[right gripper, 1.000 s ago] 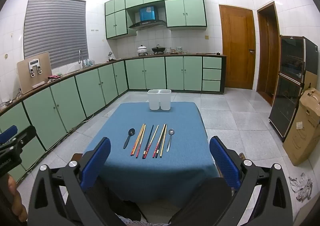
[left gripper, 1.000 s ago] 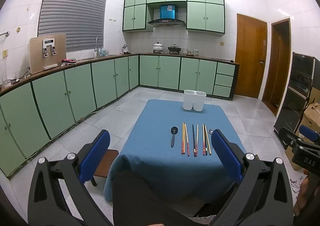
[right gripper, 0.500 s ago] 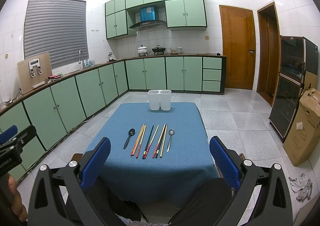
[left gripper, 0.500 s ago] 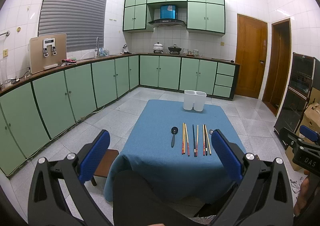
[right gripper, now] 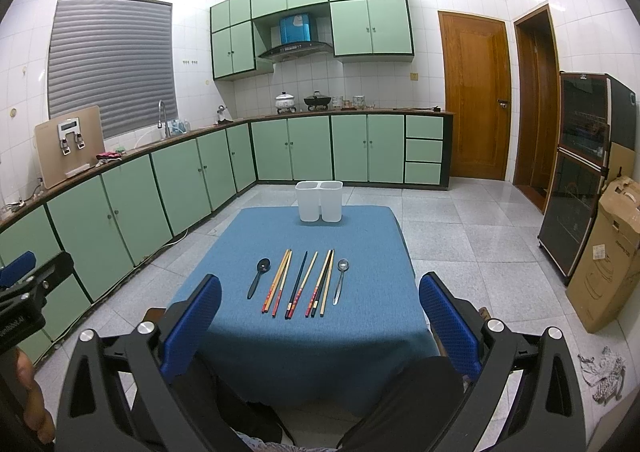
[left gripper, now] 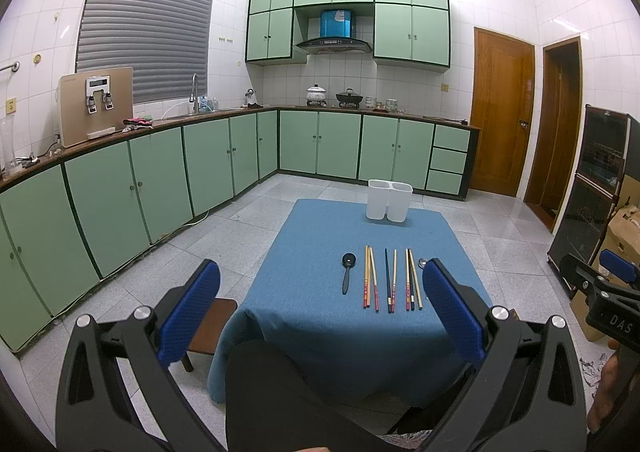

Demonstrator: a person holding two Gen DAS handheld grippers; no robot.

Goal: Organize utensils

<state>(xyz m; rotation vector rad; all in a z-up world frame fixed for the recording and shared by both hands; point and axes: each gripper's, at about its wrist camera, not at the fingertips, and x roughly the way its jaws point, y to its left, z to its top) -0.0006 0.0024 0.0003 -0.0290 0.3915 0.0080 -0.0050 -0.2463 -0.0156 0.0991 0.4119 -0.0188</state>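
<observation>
A low table under a blue cloth [left gripper: 320,324] [right gripper: 360,224] holds a row of utensils. From left to right lie a black spoon [left gripper: 347,272] [right gripper: 258,276], several chopsticks [left gripper: 390,279] [right gripper: 301,284] and a silver spoon [right gripper: 341,278]. At the far edge stands a white two-part holder [left gripper: 389,200] [right gripper: 320,201]. My left gripper [left gripper: 320,300] is open and held back from the table's near edge. My right gripper [right gripper: 320,304] is open too, level with it. Nothing sits between either pair of blue pads.
Green cabinets [left gripper: 160,188] line the left and back walls. A brown stool [left gripper: 208,326] stands at the table's left corner. A cardboard box [right gripper: 608,252] and a dark cabinet [right gripper: 576,172] stand at the right. A person's dark-clothed knees [left gripper: 272,384] sit below the grippers.
</observation>
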